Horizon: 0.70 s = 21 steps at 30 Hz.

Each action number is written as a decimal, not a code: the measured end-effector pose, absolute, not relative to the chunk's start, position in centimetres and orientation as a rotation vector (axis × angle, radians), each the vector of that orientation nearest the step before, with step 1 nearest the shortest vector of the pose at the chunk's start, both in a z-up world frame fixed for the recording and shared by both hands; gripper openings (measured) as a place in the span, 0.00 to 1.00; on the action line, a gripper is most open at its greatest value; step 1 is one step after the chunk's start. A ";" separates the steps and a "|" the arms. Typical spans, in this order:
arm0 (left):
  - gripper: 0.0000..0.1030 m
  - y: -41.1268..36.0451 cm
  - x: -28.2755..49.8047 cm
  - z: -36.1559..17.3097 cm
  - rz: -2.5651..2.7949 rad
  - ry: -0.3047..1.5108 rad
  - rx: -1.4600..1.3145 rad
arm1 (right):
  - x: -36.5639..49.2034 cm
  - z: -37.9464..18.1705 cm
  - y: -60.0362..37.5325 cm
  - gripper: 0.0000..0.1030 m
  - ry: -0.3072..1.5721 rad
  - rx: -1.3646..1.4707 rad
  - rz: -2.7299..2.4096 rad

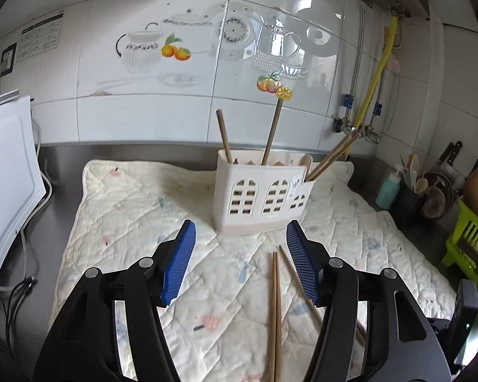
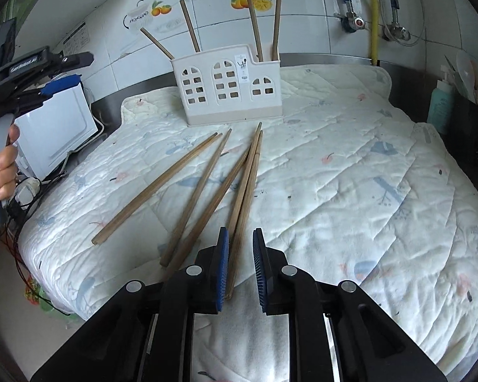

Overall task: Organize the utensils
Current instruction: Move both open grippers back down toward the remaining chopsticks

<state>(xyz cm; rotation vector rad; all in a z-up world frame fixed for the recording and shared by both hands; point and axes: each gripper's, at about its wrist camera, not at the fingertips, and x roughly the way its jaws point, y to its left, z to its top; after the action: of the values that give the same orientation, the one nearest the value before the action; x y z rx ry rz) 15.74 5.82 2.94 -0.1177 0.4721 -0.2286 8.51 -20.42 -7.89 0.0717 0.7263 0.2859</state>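
A cream utensil holder with arched cut-outs stands at the back of a quilted cloth. Several wooden chopsticks stick up out of it. Several more chopsticks lie fanned on the cloth in front. My left gripper is open and empty, pointing at the holder, with loose chopsticks below its right finger. My right gripper hangs low over the cloth with its jaws narrow. A pair of chopsticks runs between its pads, close to the left pad, with a gap at the right one.
A white board and cables sit left of the cloth. A teal bottle, a dark pot of spoons and a green rack stand at the right. A hand holds the left gripper's grip.
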 end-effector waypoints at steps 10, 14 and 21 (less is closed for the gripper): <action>0.58 7.3 12.5 -2.9 -0.197 0.596 -0.132 | 8.5 -9.1 -19.5 0.10 0.755 0.045 0.250; 0.56 6.7 11.9 -5.0 -0.223 0.656 -0.102 | 8.7 -9.3 -19.4 0.10 0.759 0.028 0.227; 0.49 3.9 11.4 -8.1 -0.292 0.742 -0.028 | 9.0 -9.4 -19.3 0.10 0.764 0.020 0.219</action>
<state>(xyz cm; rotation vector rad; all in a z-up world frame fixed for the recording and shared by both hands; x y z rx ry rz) 11.41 3.93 -8.14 -0.0284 0.7420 -0.2916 9.00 -19.30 -9.43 0.0204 0.7643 0.2187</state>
